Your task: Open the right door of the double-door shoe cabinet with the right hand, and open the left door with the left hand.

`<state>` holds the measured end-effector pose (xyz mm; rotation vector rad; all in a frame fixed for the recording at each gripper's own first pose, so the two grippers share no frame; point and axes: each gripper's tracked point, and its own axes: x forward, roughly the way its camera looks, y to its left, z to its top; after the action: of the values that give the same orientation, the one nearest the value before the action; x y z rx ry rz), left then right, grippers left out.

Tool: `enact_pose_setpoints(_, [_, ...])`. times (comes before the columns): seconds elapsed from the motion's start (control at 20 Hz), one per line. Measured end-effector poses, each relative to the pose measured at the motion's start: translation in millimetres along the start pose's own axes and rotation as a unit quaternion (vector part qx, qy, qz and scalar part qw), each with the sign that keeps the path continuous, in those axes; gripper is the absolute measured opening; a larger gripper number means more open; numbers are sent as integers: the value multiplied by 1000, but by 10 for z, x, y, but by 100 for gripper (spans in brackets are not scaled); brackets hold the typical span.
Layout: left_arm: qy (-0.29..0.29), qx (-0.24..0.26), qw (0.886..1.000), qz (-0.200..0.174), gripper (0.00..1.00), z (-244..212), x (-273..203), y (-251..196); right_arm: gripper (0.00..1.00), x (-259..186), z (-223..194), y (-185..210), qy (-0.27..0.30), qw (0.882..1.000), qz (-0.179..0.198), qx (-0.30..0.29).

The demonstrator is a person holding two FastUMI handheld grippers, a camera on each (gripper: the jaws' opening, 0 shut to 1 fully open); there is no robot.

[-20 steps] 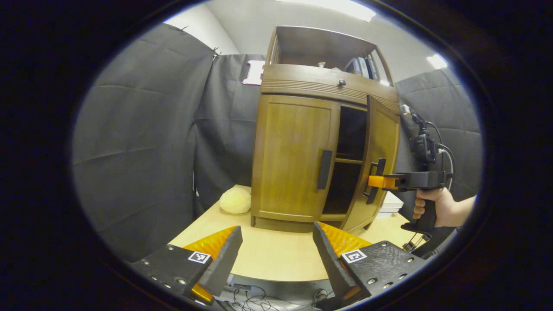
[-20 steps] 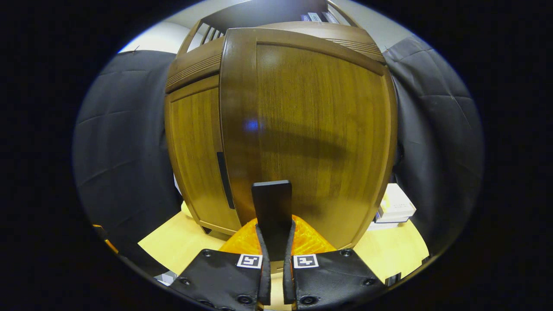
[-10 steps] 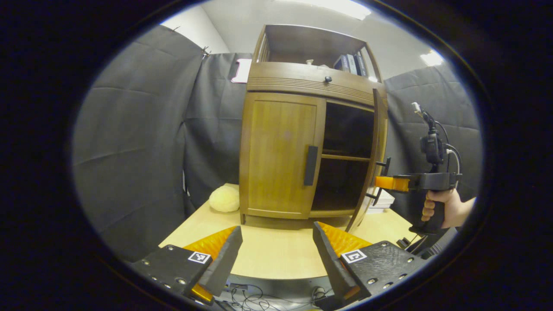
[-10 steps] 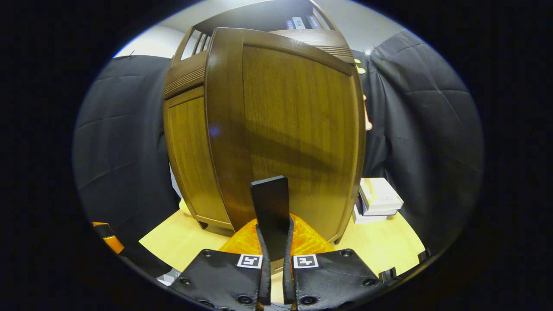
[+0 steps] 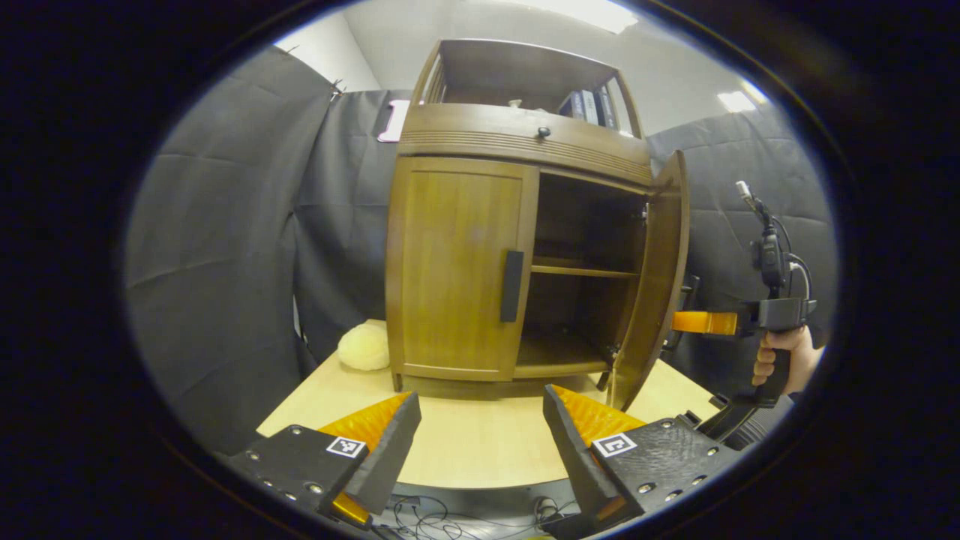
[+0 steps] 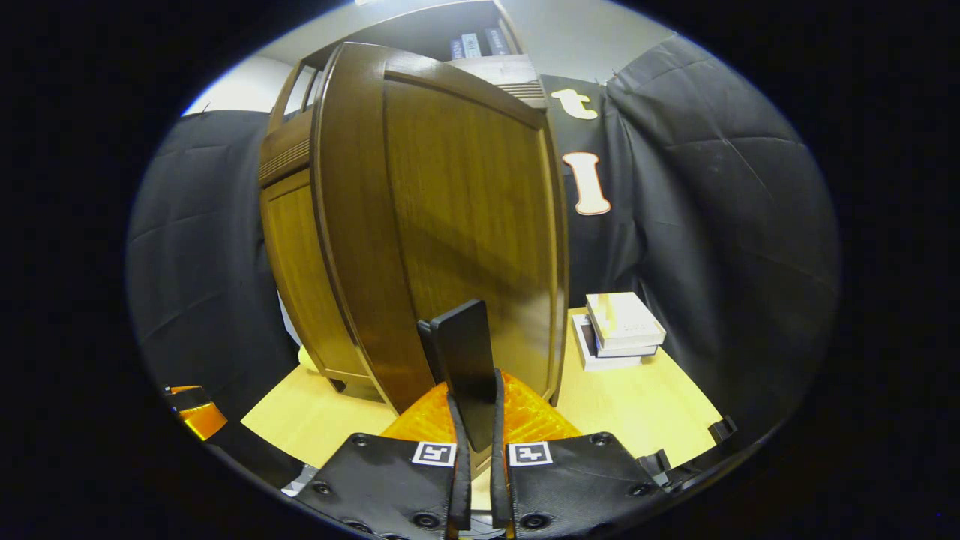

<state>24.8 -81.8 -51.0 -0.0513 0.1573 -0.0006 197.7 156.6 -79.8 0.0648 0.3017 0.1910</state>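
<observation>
My right hand-held gripper [image 6: 475, 420] is pinched on the handle [image 6: 466, 360] of the right door [image 6: 450, 225], both fingers pressed against the dark bar from either side. Right door stands swung wide open; in left gripper view it's nearly edge-on at the cabinet's right side, w/ my right hand [image 5: 780, 356] on the grip just beyond it. Shoe cabinet [image 5: 517, 142] sits on the light wood worktop [image 5: 465, 435], interior exposed on the right half: one shelf [image 5: 581, 271] across the middle, compartments above and below look dark. Left door [image 5: 457, 262] shut flush, its dark vertical handle [image 5: 512, 286] at the inner edge, untouched. My left hand-held gripper [image 5: 480, 442] is spread wide, holding nothing, hovering over the worktop's near edge, well apart from the cabinet front. Pale fuzzy ball [image 5: 363, 346] on worktop just beside cabinet's left foot. Stack of books [image 6: 619, 330] on worktop to the right of the open door. Books on the cabinet's top shelf [image 5: 589, 105].
</observation>
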Motion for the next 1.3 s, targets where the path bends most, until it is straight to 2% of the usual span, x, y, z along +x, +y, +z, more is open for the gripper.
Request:
enact_pose_setpoints(0.4, [4, 11, 999, -33, 93, 48, 52, -131, 11, -11, 26, -72, -10, 999, -16, 45])
enact_pose_setpoints(0.65, [5, 23, 999, -44, 93, 12, 129, -323, 11, -83, 37, -359, -19, 998, -24, 51])
enact_pose_setpoints(0.95, [4, 29, 998, -58, 93, 3, 111, -293, 8, -120, 69, -612, -19, 997, -37, 65])
enact_pose_setpoints(1.05, [4, 35, 998, -58, 93, -4, 115, -310, 13, -136, 76, -685, -18, 997, -40, 63])
enact_pose_setpoints(1.2, [9, 34, 997, -62, 93, -46, 119, -334, 2, -137, 86, -714, -15, 998, -38, 57])
enact_pose_setpoints(1.25, [12, 32, 997, -65, 93, -45, 117, -340, 7, -137, 76, -710, -14, 998, -38, 54])
enact_pose_setpoints(1.3, [15, 29, 997, -68, 93, -57, 113, -341, 7, -146, 83, -724, -15, 998, -40, 50])
